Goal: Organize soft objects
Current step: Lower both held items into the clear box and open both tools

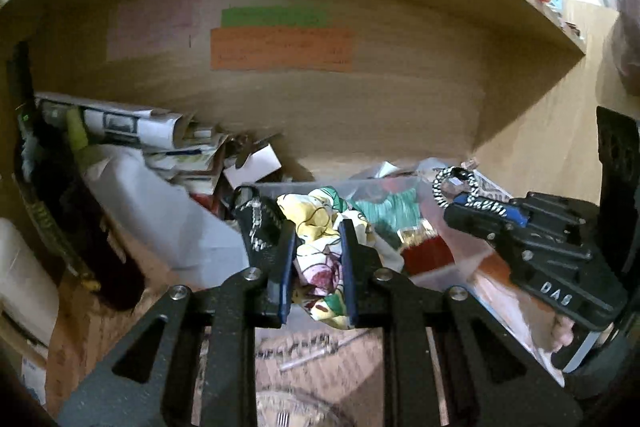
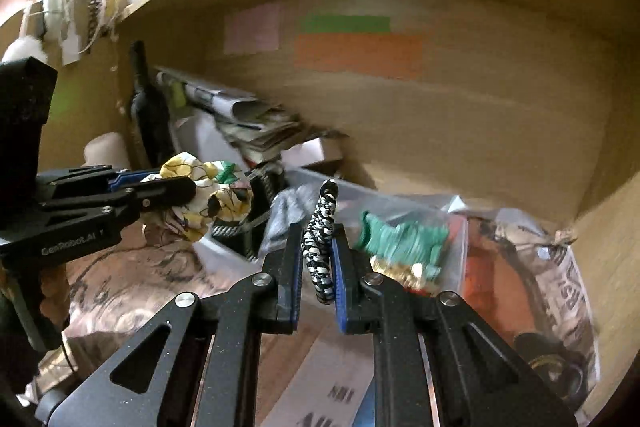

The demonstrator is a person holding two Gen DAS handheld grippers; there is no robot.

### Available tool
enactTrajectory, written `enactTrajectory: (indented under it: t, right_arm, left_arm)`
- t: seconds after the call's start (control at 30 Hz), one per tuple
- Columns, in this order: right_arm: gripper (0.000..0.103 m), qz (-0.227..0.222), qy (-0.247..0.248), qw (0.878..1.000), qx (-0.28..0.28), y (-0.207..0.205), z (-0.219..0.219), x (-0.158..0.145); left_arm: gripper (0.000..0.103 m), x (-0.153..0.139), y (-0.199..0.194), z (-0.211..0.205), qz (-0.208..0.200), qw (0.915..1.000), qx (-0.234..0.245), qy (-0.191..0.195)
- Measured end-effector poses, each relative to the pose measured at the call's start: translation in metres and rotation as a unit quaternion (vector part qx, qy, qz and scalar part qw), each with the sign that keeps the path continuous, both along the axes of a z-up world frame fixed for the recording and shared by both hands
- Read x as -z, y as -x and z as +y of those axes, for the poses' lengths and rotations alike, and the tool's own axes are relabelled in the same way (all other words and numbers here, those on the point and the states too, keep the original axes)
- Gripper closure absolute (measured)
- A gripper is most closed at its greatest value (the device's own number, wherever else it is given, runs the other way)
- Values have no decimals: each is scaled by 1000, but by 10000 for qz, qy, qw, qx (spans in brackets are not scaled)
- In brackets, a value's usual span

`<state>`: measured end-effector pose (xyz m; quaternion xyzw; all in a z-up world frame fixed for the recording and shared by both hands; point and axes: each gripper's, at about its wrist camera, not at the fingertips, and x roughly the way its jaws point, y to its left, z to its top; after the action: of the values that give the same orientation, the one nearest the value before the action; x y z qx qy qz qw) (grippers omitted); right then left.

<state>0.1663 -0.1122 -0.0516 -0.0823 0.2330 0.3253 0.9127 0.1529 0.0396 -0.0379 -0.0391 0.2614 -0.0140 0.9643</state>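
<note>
My left gripper [image 1: 318, 231] is shut on a crumpled floral cloth [image 1: 320, 259], yellow, white and green, held in the air in front of a clear plastic bin [image 1: 440, 259]. The cloth also shows in the right wrist view [image 2: 204, 199] in the left gripper [image 2: 192, 191]. My right gripper [image 2: 318, 235] is shut on a black-and-white braided cord loop [image 2: 320, 239], which sticks up between the fingers. The right gripper [image 1: 472, 209] with the cord [image 1: 444, 183] sits at the right in the left wrist view. The bin [image 2: 456, 259] holds a green fabric piece [image 2: 400, 239].
All this is inside a wooden shelf compartment [image 1: 360, 115] with coloured notes on its back wall. A dark bottle [image 2: 146, 107], stacked papers [image 1: 132, 131] and a white bag [image 1: 168, 223] crowd the left. A plastic bag with printed paper [image 2: 560, 287] lies at the right.
</note>
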Motion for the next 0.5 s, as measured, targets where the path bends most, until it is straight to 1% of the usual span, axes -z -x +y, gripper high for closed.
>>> enactTrajectory:
  t: [0.1, 0.17, 0.37, 0.4, 0.43, 0.47, 0.5]
  right_arm:
    - [91, 131, 9, 9999, 29, -17, 7, 7]
    - [91, 261, 20, 9997, 20, -29, 12, 15]
    - [90, 642, 289, 9975, 89, -57, 22, 44]
    - [88, 708, 322, 9969, 96, -60, 22, 48]
    - [87, 785, 363, 9962, 105, -63, 23, 52]
    - [83, 826, 391, 9957, 119, -64, 22, 54]
    - [76, 857, 430, 9953, 140, -66, 22, 56]
  left_arm:
    - [84, 4, -20, -1, 82, 10000, 39, 42]
    - [84, 9, -34, -2, 152, 9999, 27, -20]
    - [83, 36, -68, -3, 568, 9983, 12, -86]
    - [83, 41, -72, -2, 627, 9980, 22, -72]
    - [80, 46, -77, 0, 696, 9976, 22, -52]
    - [73, 49, -77, -1, 727, 9973, 12, -52]
    - [70, 52, -79, 0, 750, 9972, 0, -56]
